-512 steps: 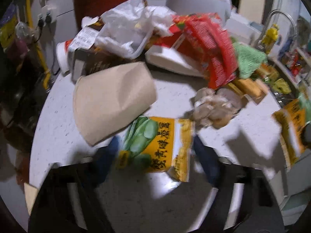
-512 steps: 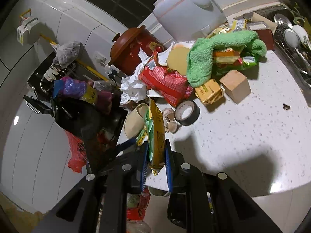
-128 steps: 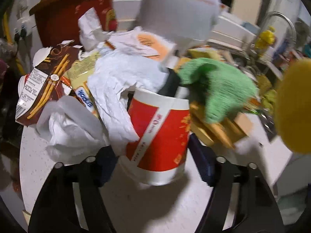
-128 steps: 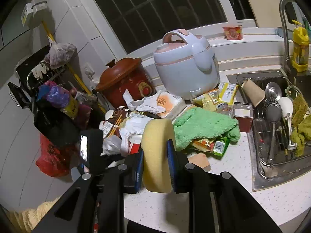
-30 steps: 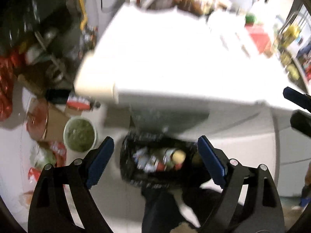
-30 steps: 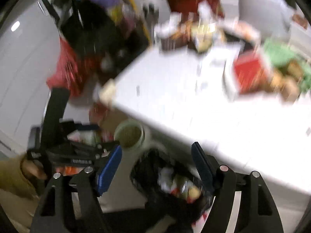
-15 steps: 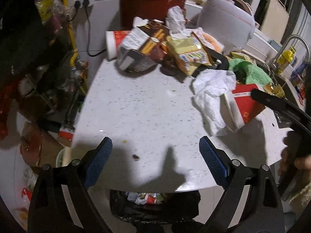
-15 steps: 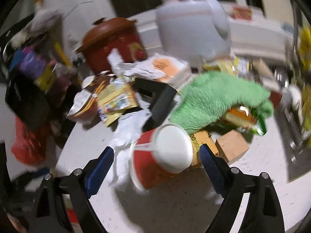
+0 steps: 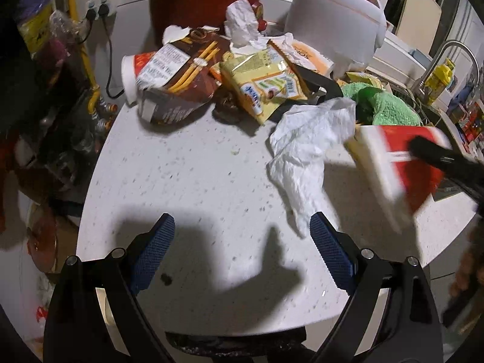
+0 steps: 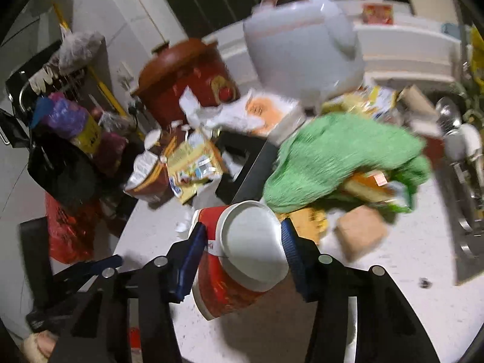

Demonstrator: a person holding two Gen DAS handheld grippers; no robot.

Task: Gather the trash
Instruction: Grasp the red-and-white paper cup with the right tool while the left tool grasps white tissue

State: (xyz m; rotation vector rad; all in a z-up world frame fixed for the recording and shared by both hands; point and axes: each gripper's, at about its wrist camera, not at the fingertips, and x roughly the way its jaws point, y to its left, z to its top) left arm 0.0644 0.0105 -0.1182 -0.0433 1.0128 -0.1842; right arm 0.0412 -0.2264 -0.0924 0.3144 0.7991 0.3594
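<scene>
My right gripper [image 10: 242, 252] is shut on a red and white paper cup [image 10: 239, 260], its white base toward the camera, held over the white counter [image 10: 393, 272]. In the left wrist view the same cup [image 9: 393, 169] hangs blurred at the right with crumpled white paper [image 9: 305, 151] trailing from its mouth. My left gripper [image 9: 242, 251] is open and empty above the counter's near edge [image 9: 211, 187]. A brown snack bag [image 9: 178, 81] and a yellow snack packet [image 9: 266, 87] lie in the pile at the back.
A red clay pot [image 9: 205, 6], a white rice cooker [image 9: 335, 24], a green towel [image 9: 384, 106] and a black tray [image 10: 248, 169] crowd the back. A sink [image 10: 466, 181] is at the right. A black trash bag [image 9: 236, 345] sits below the counter edge.
My right gripper has closed on the red cup and lifted it, dragging the white paper. My left gripper has moved closer over the counter.
</scene>
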